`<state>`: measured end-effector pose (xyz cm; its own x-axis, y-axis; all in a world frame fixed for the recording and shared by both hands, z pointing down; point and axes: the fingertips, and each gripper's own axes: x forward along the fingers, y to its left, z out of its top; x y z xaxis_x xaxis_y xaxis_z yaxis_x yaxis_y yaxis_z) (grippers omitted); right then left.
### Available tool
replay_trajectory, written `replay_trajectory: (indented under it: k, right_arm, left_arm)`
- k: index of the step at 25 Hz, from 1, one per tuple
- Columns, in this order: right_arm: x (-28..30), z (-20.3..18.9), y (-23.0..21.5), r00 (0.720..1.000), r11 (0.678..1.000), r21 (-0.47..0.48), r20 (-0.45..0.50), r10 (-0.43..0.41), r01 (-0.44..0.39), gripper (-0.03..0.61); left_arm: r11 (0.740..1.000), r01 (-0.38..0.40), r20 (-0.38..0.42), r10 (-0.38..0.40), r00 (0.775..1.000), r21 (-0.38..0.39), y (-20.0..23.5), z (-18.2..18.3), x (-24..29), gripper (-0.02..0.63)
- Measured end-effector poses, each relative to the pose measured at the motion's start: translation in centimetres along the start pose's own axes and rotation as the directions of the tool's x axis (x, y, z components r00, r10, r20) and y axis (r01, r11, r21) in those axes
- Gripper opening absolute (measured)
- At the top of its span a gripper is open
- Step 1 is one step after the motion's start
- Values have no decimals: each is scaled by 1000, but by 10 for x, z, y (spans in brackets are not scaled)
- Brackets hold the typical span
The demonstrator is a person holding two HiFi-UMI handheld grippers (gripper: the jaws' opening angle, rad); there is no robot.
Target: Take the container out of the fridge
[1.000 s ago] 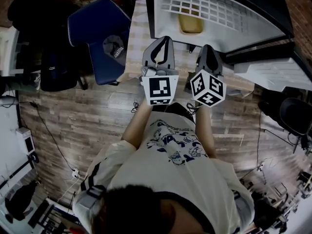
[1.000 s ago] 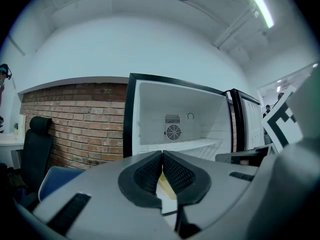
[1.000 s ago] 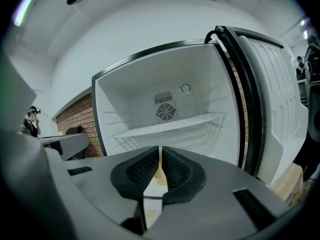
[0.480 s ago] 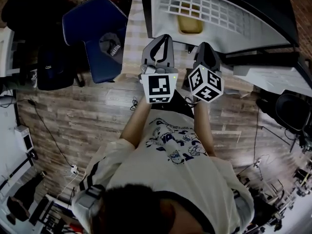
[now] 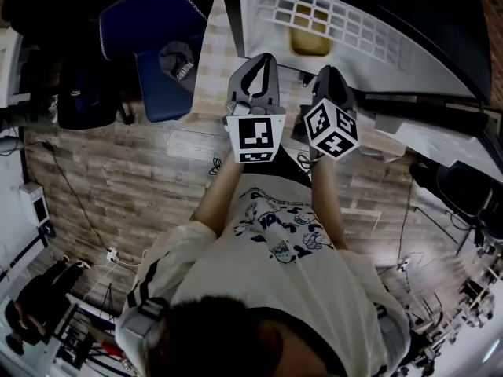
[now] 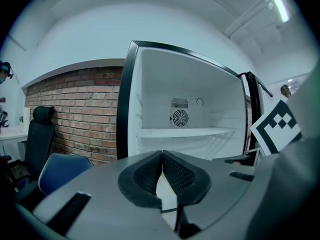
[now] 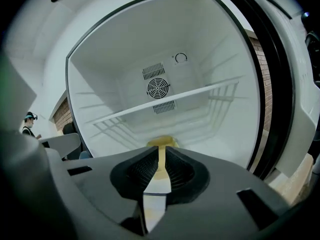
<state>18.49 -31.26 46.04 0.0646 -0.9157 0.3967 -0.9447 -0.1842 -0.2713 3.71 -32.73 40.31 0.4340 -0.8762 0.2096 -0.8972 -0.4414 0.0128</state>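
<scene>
Yellow container [image 7: 161, 142] sits low inside the open white fridge [image 7: 100, 74] — straight ahead of the right gripper [image 7: 161, 158], beyond its tips.

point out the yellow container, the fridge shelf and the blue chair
yellow container [image 5: 309, 42], head view, middle of its visible face
fridge shelf [image 6: 185, 132], left gripper view, front edge
blue chair [image 5: 141, 22], head view, bare blue cushion

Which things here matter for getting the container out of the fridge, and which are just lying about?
For the job: yellow container, open fridge, left gripper, right gripper.
Lying about: blue chair, cap on it.
</scene>
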Motion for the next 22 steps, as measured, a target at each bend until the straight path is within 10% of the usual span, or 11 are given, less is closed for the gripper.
replay_trajectory:
  k: [18, 22]
  right_arm:
    - [47, -30, -24, 995, 985, 170, -99, 13, 4, 45]
    - [57, -35, -24, 992, 970, 243, -124, 23, 8, 146]
  left_arm:
    - [999, -25, -98, 22, 995, -33, -5, -35, 32, 18]
    - [999, -27, -105, 23, 994, -35, -4, -38, 34, 18]
